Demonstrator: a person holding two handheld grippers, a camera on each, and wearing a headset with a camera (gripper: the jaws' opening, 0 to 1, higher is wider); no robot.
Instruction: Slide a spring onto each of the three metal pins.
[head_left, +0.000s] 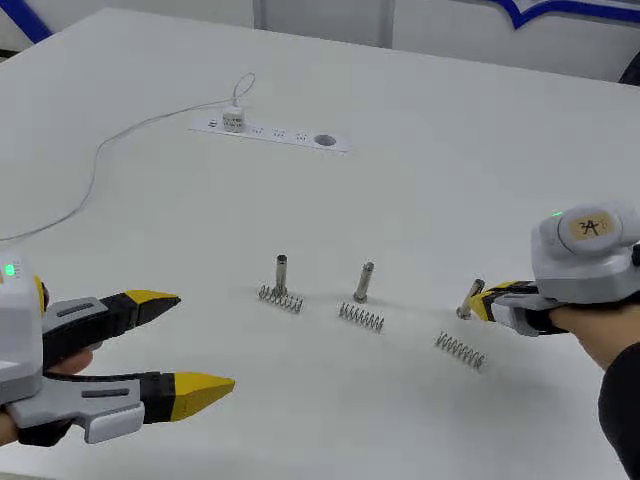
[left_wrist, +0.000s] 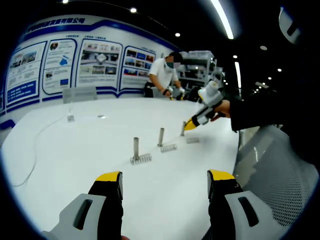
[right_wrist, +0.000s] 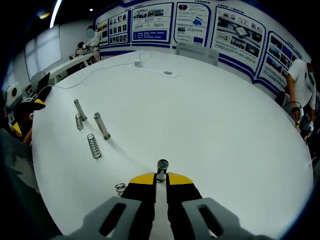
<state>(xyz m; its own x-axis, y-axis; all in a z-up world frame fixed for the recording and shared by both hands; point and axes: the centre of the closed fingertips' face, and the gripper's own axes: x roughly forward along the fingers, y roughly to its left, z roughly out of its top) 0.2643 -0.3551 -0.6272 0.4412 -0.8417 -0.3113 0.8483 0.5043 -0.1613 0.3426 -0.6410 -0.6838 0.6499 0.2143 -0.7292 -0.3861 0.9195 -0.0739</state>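
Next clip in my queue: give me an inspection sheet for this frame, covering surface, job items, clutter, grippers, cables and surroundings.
Surface: white table.
Job's things: left pin and middle pin stand upright, right pin is tilted. The left spring, middle spring and right spring each lie on the table by a pin, none on a pin.
Clutter: nothing seen.
Grippers: left gripper open, apart from the parts; right gripper shut on right pin.
Cables: power strip with a plug; white cable trails left.
Surroundings: wall posters; a person at another bench.
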